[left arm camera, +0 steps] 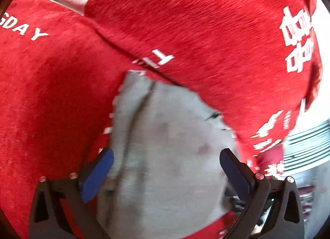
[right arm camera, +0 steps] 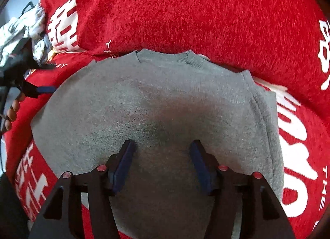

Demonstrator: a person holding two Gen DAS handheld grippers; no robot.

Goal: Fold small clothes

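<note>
A small grey knit top (right arm camera: 165, 103) lies flat on red bedding, its ribbed collar (right arm camera: 165, 55) at the far side. My right gripper (right arm camera: 163, 146) is open and empty, hovering just above the middle of the top. My left gripper (left arm camera: 166, 156) is open, with the grey top's edge (left arm camera: 165, 136) lying between and under its fingers. In the right wrist view the left gripper's blue fingertip (right arm camera: 46, 89) shows at the top's left edge.
Red pillows and a red cover with white lettering (right arm camera: 185, 12) surround the top on all sides. A pile of light patterned clothes (right arm camera: 22, 31) lies at the far left. A striped white surface (left arm camera: 307, 146) shows at the right in the left wrist view.
</note>
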